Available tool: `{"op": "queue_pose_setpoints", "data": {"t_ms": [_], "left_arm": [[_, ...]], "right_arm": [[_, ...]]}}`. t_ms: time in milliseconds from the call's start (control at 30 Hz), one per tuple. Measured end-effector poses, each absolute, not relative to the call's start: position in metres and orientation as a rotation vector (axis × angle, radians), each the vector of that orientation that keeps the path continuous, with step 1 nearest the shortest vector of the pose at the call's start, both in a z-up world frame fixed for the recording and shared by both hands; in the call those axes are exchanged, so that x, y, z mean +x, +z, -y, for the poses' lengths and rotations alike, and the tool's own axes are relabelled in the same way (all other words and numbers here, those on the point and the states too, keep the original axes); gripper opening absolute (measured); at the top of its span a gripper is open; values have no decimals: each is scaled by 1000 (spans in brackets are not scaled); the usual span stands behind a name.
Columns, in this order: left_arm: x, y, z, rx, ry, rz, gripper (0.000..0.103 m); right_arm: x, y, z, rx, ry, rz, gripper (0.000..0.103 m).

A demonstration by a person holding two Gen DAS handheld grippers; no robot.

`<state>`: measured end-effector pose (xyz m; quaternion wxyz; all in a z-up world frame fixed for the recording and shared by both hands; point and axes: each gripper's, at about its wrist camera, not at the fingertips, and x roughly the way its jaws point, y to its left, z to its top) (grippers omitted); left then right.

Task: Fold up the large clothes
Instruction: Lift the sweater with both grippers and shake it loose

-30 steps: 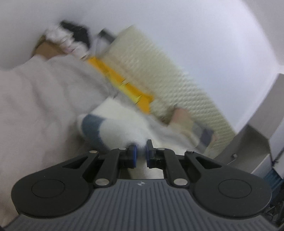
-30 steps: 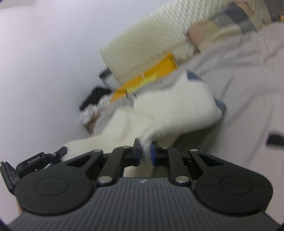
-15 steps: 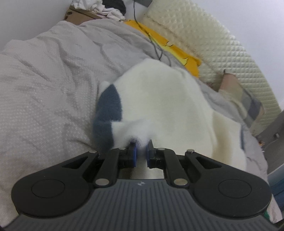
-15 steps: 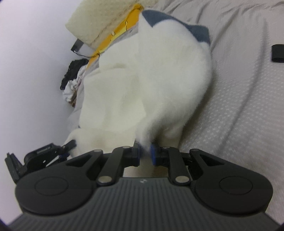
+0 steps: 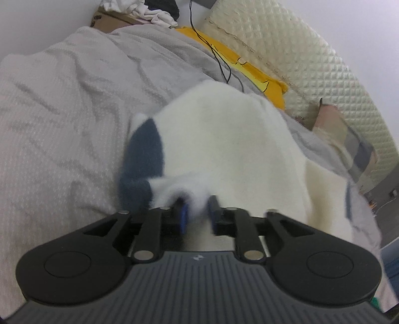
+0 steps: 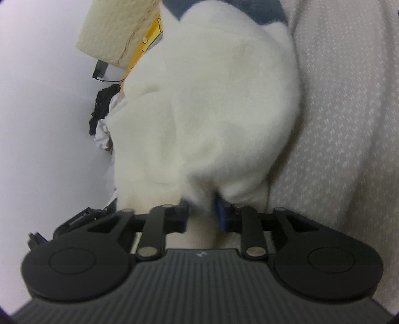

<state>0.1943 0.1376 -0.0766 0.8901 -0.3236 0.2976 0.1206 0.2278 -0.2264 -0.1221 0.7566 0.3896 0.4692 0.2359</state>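
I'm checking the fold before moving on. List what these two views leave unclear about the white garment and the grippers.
- Left wrist view: the left gripper tips are blurred; the white garment lies between the just-opened jaws, contact unclear.
- Right wrist view: the right gripper is likewise blurred, fleece covering its tips.
- Both views: the garment's near edge is hidden behind the gripper bodies.
- Right wrist view: its dark collar part is cut off at the top.

I can read no text in either view. On the cardboard box (image 5: 113,21) I see a dark printed mark, too small to read. The small emblem on each gripper body is a logo, not letters.
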Motion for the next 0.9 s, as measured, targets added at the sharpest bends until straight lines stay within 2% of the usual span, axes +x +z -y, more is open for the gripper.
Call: {"op": "queue_pose_setpoints", "data": {"t_ms": [33, 67, 100, 167, 500, 567, 667, 733, 767, 800, 833, 900], "left_arm": [[188, -74, -138, -692, 238, -611, 44], [182, -72, -137, -709, 226, -609, 52], [176, -70, -136, -726, 213, -609, 56], [162, -67, -132, -748, 191, -613, 60], [130, -70, -115, -797, 173, -661, 62], [127, -80, -112, -827, 154, -703, 62], [136, -93, -104, -831, 108, -768, 61], [146, -100, -98, -813, 78, -803, 61], [151, -103, -97, -811, 69, -818, 61], [156, -105, -96, -815, 60, -822, 56], [158, -106, -96, -817, 58, -818, 50], [163, -102, -96, -801, 58, -792, 23]], "right_arm": [[223, -119, 228, 866, 525, -1018, 56], [217, -117, 229, 880, 533, -1009, 61], [212, -114, 231, 884, 532, -1003, 68], [199, -108, 235, 885, 511, -995, 73], [184, -107, 289, 970, 287, -872, 71], [190, -112, 289, 966, 280, -868, 66], [205, -120, 280, 958, 280, -880, 64], [215, -126, 274, 944, 298, -892, 55], [221, -128, 271, 932, 312, -893, 55], [225, -129, 268, 917, 321, -893, 53], [231, -129, 259, 908, 323, -893, 46], [234, -130, 259, 904, 323, -892, 40]]}}
